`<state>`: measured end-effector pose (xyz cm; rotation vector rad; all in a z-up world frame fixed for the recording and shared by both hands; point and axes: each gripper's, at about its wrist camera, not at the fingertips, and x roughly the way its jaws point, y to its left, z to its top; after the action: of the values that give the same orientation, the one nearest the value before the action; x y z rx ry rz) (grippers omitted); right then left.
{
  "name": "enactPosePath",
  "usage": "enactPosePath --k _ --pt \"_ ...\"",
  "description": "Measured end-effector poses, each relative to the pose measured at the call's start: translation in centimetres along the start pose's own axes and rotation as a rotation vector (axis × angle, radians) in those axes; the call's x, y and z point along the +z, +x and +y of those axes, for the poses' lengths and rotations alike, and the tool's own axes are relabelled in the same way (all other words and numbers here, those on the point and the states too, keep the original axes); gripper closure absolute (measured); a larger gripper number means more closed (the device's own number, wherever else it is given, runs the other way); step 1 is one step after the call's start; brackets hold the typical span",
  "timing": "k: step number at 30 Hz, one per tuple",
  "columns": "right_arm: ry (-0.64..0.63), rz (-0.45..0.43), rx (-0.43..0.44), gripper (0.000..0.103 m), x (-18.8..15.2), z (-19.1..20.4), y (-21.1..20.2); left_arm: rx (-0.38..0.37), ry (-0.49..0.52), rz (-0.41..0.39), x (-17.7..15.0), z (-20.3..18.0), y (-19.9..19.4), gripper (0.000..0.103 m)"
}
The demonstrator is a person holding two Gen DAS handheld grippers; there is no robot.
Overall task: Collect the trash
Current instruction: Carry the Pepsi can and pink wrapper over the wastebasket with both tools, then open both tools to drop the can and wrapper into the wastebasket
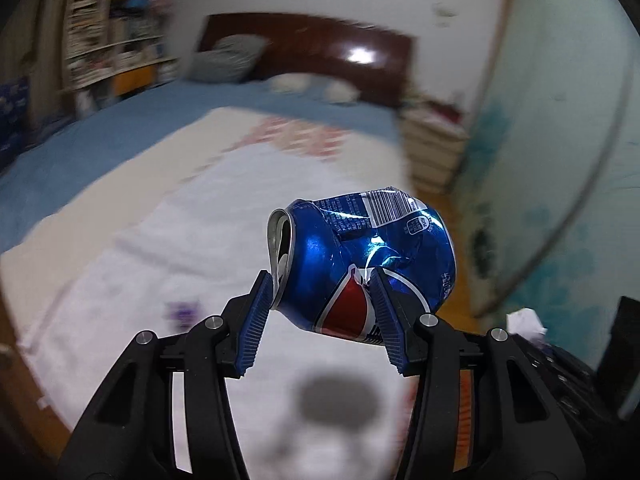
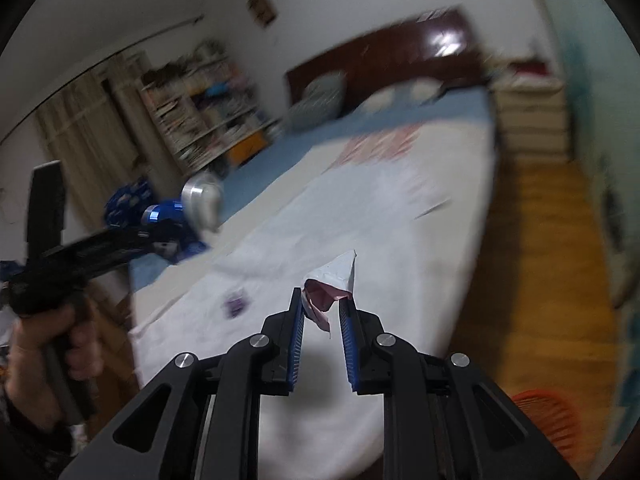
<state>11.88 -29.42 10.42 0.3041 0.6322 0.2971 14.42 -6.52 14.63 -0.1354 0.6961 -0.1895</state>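
My left gripper (image 1: 322,280) is shut on a crushed blue Pepsi can (image 1: 360,264) and holds it in the air above the bed. The can lies sideways with its silver top to the left. In the right wrist view the left gripper (image 2: 120,240) shows at the left with the can (image 2: 188,204), held by a hand. My right gripper (image 2: 323,296) is shut on a crumpled piece of white and pink paper (image 2: 332,284), also lifted over the bed. A small purple scrap (image 2: 236,304) lies on the white sheet; it also shows in the left wrist view (image 1: 182,312).
The bed has a white sheet (image 2: 380,208) over a blue cover (image 1: 120,128) and a dark wooden headboard (image 1: 320,52). An orange basket (image 2: 548,420) stands on the wooden floor (image 2: 548,260) to the right of the bed. Bookshelves (image 2: 200,112) and a nightstand (image 2: 532,112) stand by the walls.
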Motion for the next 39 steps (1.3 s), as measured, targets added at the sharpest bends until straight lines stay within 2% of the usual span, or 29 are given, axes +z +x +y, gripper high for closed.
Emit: enactPosePath --k 1,4,6,8,9,11,13,15,18,20,25,26,27,29,34,36,39 --pt "0.005 -0.012 -0.029 0.084 0.0 -1.6 -1.4 -0.063 0.02 0.005 -0.4 -3.3 0.4 0.052" --pt "0.061 -0.032 -0.15 0.084 -1.6 -9.2 -6.4 -0.189 0.074 0.051 -2.8 -10.2 3.0 0.052" --pt "0.118 -0.02 -0.223 0.084 -3.9 -14.1 -8.3 -0.253 0.112 0.144 -6.7 -15.1 7.1 0.052" --pt "0.184 0.026 -0.276 0.084 -7.1 -18.3 -8.5 -0.281 0.15 0.233 -11.1 -18.5 11.2 0.052" --pt "0.221 0.078 -0.309 0.084 -10.0 -20.8 -7.8 -0.283 0.171 0.284 -13.4 -19.8 13.4 0.052" --pt "0.262 0.141 -0.315 0.084 -13.3 -23.2 -6.2 -0.288 0.195 0.423 -19.2 -21.8 18.3 0.052" --pt "0.309 0.257 -0.319 0.084 -18.2 -25.5 -2.9 -0.255 0.271 0.522 -24.9 -23.5 22.2 0.052" --pt "0.345 0.345 -0.316 0.084 -22.3 -27.1 -0.2 -0.24 0.315 0.578 -28.5 -24.3 24.3 0.052" --pt "0.408 0.386 -0.302 0.085 -26.6 -28.9 1.8 -0.222 0.3 0.644 -32.4 -24.4 26.3 0.052" --pt "0.427 0.399 -0.3 0.085 -27.4 -29.3 2.6 -0.222 0.276 0.657 -33.1 -24.4 26.9 0.052" --pt "0.43 0.399 -0.31 0.081 -28.4 -30.0 3.2 -0.21 0.29 0.645 -32.8 -24.5 27.4 0.052" --pt "0.43 0.395 -0.311 0.073 -28.3 -29.8 3.2 -0.206 0.294 0.638 -32.7 -24.4 27.4 0.052" --pt "0.424 0.388 -0.32 0.054 -28.3 -29.9 2.9 -0.204 0.295 0.636 -32.8 -24.3 27.2 0.047" --pt "0.423 0.365 -0.335 0.037 -27.8 -30.0 2.2 -0.214 0.279 0.633 -32.1 -23.4 26.1 0.03" --pt "0.43 0.33 -0.346 0.037 -26.4 -29.5 0.2 -0.218 0.271 0.6 -30.0 -21.7 22.9 0.029" --pt "0.413 0.314 -0.336 0.037 -25.6 -28.6 -0.6 -0.233 0.27 0.546 -28.0 -20.3 19.9 0.029" --pt "0.36 0.298 -0.311 0.037 -23.7 -26.2 -1.5 -0.214 0.268 0.456 -25.1 -17.6 15.5 0.024"
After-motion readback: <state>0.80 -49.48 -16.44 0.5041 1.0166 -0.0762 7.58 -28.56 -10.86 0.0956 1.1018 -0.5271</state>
